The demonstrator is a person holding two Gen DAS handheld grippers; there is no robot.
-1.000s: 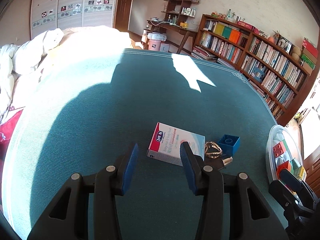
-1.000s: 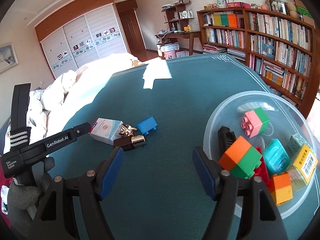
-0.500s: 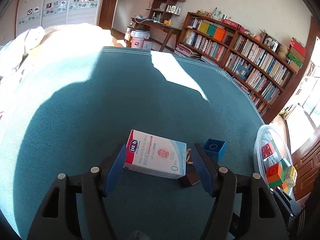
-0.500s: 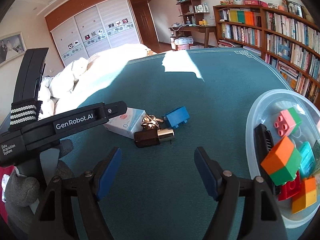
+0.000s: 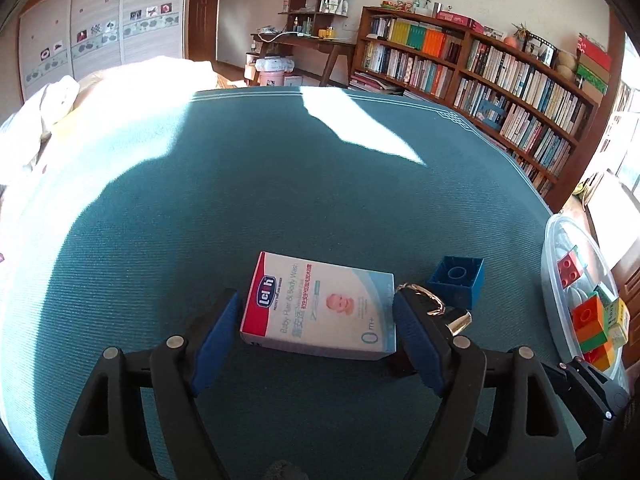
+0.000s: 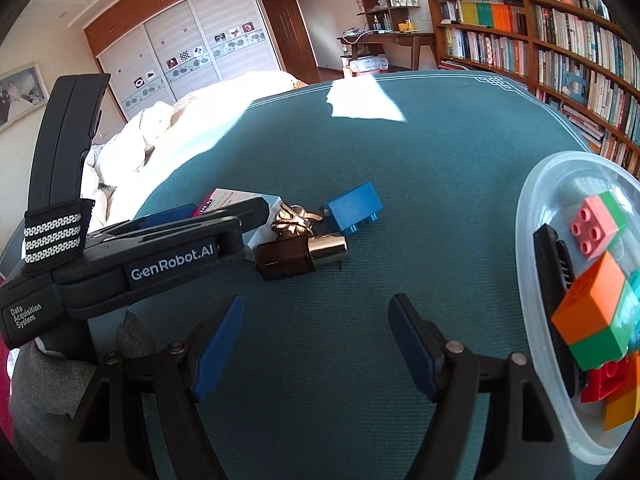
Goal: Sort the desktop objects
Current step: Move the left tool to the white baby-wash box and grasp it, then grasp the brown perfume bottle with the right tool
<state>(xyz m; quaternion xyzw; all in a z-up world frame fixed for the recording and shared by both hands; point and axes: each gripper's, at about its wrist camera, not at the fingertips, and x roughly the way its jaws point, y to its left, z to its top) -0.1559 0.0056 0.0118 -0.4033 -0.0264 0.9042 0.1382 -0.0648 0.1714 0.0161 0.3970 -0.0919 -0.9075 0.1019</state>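
A white and red baby-wash box [image 5: 320, 308] lies flat on the teal tablecloth [image 5: 280, 200]. My left gripper [image 5: 316, 336] straddles it, jaws opening, with a gap showing at the left pad. Right of the box sit a gold ornament [image 5: 424, 300], a small brown bottle with a silver cap [image 5: 460, 322] and a blue brick [image 5: 458, 282]. In the right wrist view my right gripper [image 6: 316, 340] is open and empty, a short way in front of the brown bottle [image 6: 292, 260], the gold ornament [image 6: 294, 220] and the blue brick [image 6: 354, 208]. The box [image 6: 228, 200] is mostly hidden there.
A clear plastic tub [image 6: 532, 208] at the right holds several coloured bricks, small boxes and a black object [image 6: 556, 280]. The left tool's black housing [image 6: 168, 264] crosses the left of the right wrist view. A bed with white bedding lies beyond the table, bookshelves at the right.
My left gripper's jaws widened and it came forward and down until the box lay between them. My right gripper sank and swung left, from the tub towards the bottle.
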